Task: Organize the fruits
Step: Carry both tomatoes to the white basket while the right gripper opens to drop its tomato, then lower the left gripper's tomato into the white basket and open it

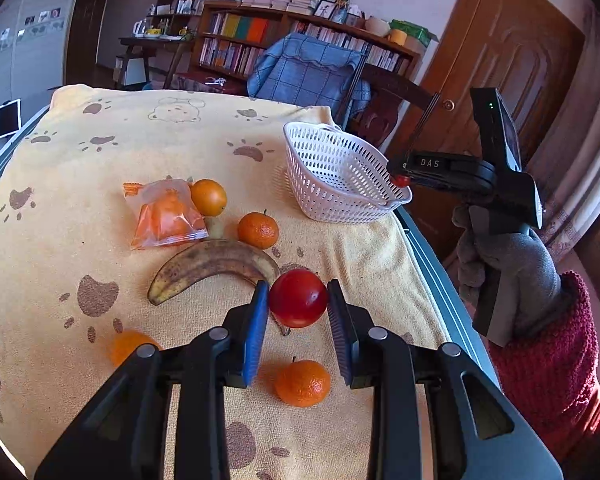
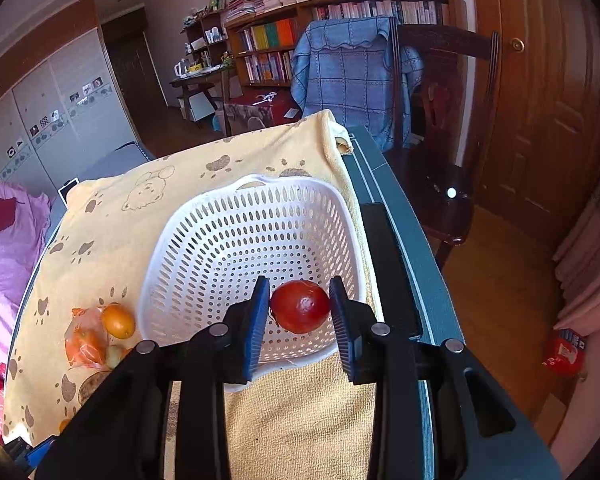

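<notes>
My left gripper is shut on a red fruit, held above the yellow paw-print towel. On the towel lie a spotted banana, several oranges and a clear bag of orange fruit. My right gripper is shut on a second red fruit and holds it over the near side of the white perforated basket. In the left wrist view the right gripper reaches over the basket's rim.
The basket sits at the towel's right edge, next to the dark table rim. A wooden chair draped with a blue cloth stands beyond the table. A door and bookshelves are behind.
</notes>
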Available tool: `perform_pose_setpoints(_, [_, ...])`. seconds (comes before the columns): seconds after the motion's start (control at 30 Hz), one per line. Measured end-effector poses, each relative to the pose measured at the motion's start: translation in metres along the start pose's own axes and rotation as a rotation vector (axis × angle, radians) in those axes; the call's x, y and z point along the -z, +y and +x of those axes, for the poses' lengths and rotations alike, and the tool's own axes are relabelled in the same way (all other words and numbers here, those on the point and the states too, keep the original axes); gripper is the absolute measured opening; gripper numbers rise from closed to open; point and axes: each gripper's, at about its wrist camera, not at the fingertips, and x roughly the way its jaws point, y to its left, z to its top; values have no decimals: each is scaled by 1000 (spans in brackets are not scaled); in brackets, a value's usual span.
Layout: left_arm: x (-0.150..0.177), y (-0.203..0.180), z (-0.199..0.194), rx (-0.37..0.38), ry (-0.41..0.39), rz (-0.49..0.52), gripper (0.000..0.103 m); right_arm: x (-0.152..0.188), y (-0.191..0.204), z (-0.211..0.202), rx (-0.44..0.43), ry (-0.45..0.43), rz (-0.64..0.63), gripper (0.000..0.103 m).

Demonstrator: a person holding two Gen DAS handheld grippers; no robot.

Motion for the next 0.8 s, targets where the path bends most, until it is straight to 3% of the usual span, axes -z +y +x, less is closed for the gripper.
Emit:
perform_pose_setpoints(0.07, [-4,1,3,-7,4,-4,30,-2,-3,3,4,0,12,34])
perform_pose_setpoints(0.13, [-8,3,5,-11,4,-9,30,-4,-7,3,3,-10,32,53])
perform_pose_setpoints(0.17, [-10,3,7,-13,4,-10,30,-4,-9,2,0,-17,39,55])
perform_pose_setpoints(0.6, [-50,-13,35,-36,9,45,30,25,-31,-44,5,-145,118,56])
perform_pose_setpoints(0.8, [-78,-36,58,-22,-21,107,30,54,-44,-57,40,-173,168,62])
